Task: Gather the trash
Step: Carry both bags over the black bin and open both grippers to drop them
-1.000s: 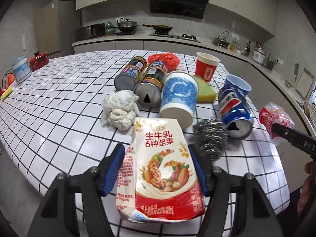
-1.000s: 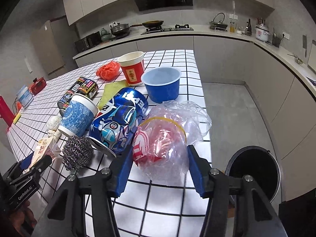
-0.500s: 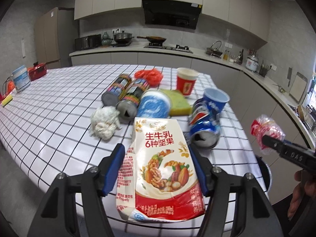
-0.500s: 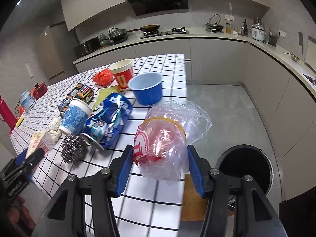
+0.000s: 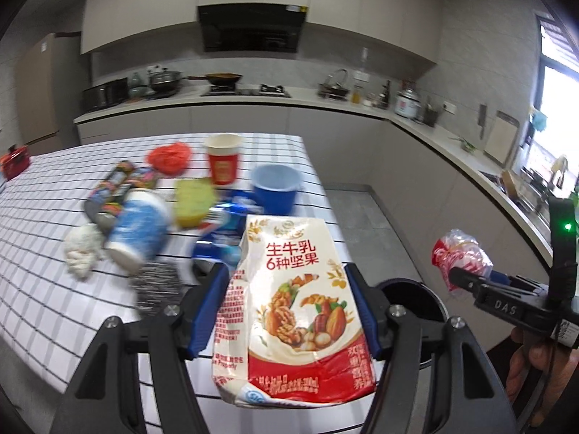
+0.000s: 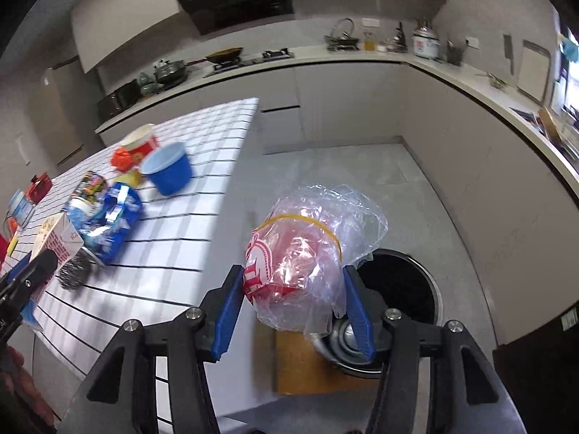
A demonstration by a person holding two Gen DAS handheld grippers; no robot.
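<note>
My left gripper (image 5: 286, 303) is shut on a white and red milk carton (image 5: 289, 300) and holds it in the air at the table's right end. My right gripper (image 6: 293, 300) is shut on a crumpled clear and red plastic bag (image 6: 307, 249), held over the floor just left of the black trash bin (image 6: 401, 289). The bin (image 5: 416, 296) also shows in the left wrist view, partly hidden behind the carton. The bag (image 5: 459, 256) and the right gripper (image 5: 456, 275) show at the right of that view.
On the checkered table (image 5: 43, 289) lie a blue bowl (image 5: 277, 188), a red paper cup (image 5: 222, 161), a blue crushed can (image 5: 220, 238), a blue-white cup (image 5: 139, 231), a steel scourer (image 5: 159, 285), a tissue wad (image 5: 81, 253), dark cans (image 5: 119, 188). Kitchen counters run behind and to the right.
Both grippers have lifted their loads and swung right, off the table toward the trash bin. The bin now lies close below the bag.
</note>
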